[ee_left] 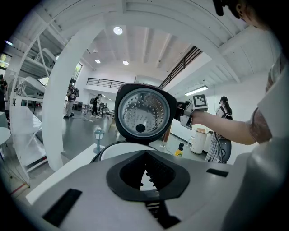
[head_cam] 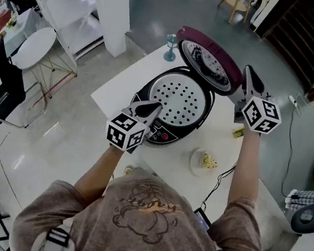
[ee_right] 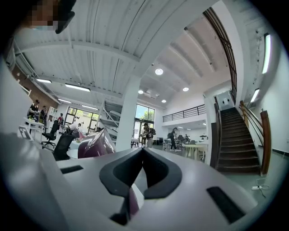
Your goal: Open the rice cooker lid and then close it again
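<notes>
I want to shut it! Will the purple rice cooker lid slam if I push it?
The round purple lid stands open, hinged at the back, so it probably swings down. It looks thick, so it might drop hard.

On table point(head_cam: 122, 87), cooker point(head_cam: 180, 103) at centre, lid point(head_cam: 210, 57) raised behind it; glass point(head_cam: 171, 47) left of lid; plate point(head_cam: 195, 161) before cooker, rightward; left gripper point(head_cam: 156, 107) at cooker's front, right gripper point(head_cam: 247, 72) beside lid's right edge
</notes>
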Action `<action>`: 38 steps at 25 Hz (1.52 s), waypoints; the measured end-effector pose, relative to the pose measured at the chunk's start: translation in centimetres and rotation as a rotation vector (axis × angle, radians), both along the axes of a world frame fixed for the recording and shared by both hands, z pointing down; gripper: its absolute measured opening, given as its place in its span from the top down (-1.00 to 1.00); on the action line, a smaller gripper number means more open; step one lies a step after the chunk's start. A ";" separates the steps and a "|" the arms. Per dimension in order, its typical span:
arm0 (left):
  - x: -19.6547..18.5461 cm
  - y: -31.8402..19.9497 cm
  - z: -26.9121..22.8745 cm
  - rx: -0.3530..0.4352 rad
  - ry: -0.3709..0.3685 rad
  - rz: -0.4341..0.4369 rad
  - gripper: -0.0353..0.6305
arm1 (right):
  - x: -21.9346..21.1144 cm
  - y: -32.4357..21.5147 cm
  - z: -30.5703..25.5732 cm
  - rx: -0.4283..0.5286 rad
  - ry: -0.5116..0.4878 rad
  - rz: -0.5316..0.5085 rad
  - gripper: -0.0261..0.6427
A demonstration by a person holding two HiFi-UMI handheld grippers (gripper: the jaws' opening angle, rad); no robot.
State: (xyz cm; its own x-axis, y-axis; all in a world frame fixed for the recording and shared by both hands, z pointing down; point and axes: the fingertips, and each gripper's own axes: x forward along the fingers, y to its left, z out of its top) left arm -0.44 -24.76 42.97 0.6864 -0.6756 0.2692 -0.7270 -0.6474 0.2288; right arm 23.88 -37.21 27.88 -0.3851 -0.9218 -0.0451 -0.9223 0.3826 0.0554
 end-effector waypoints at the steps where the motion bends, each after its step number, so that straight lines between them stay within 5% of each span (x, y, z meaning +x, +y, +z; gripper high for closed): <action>1: 0.0 0.0 0.1 -0.001 -0.001 0.000 0.83 | 0.3 -0.3 0.1 -0.005 -0.001 0.007 0.91; 21: 0.4 0.0 0.7 -0.009 -0.029 0.004 0.83 | 3.5 -2.0 1.2 -0.038 -0.034 0.080 0.91; 38: 1.9 0.2 -0.2 0.020 -0.002 0.052 0.83 | 3.6 3.3 -0.4 0.025 -0.064 0.036 0.88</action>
